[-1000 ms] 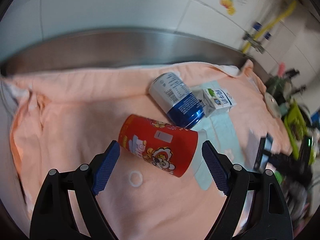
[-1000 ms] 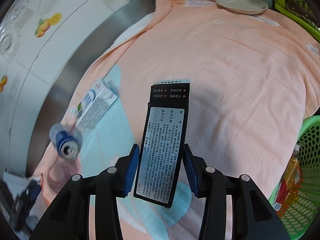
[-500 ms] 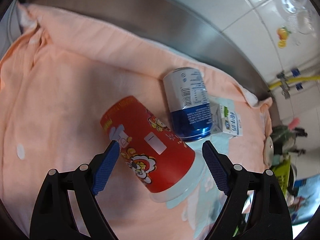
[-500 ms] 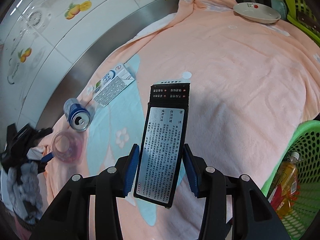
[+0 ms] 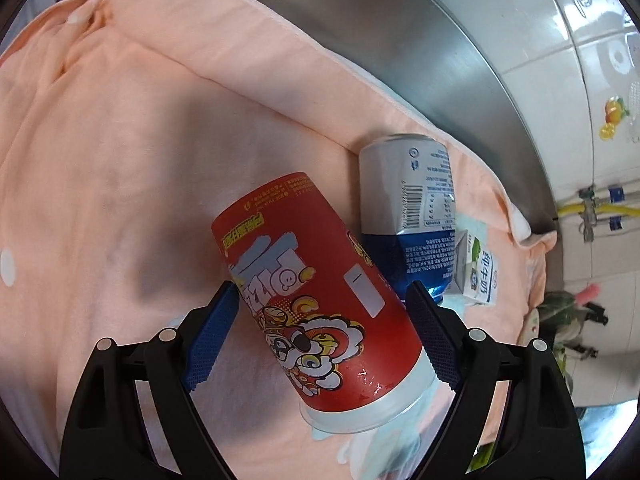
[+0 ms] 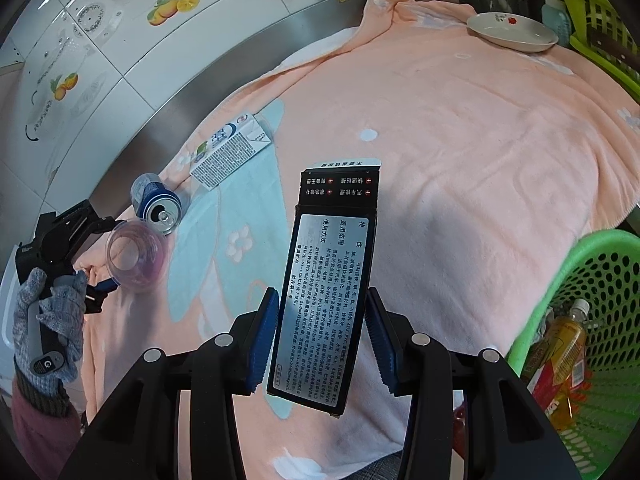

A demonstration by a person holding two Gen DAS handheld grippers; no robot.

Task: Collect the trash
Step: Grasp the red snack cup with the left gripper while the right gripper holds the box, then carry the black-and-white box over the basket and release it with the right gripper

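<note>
On a countertop draped in a peach towel (image 6: 460, 128), the left gripper (image 5: 326, 334) straddles a red paper cup (image 5: 316, 300) lying on its side, its blue pads set wide on either flank; the left one sits at the cup wall, though whether it presses cannot be told. The right gripper (image 6: 322, 330) is clamped on a black printed carton (image 6: 328, 292), held upright above the cloth, with a green basket (image 6: 592, 292) of bottles and wrappers close on its right.

A blue-and-white can (image 5: 408, 208) lies just beside the cup, apparently touching its far side, and a small milk carton (image 5: 476, 272) lies beyond the can.

The cup tapers and is thin-walled, so a sound grab likely means closing squarely across its middle and gently enough not to crush it or squirt it toward the wide rim. The right-hand pad stands close to the can; lifting straight up should avoid setting it rolling. For the black carton, the sensible course is to carry it over the basket's rim before loosening the pads.
</note>
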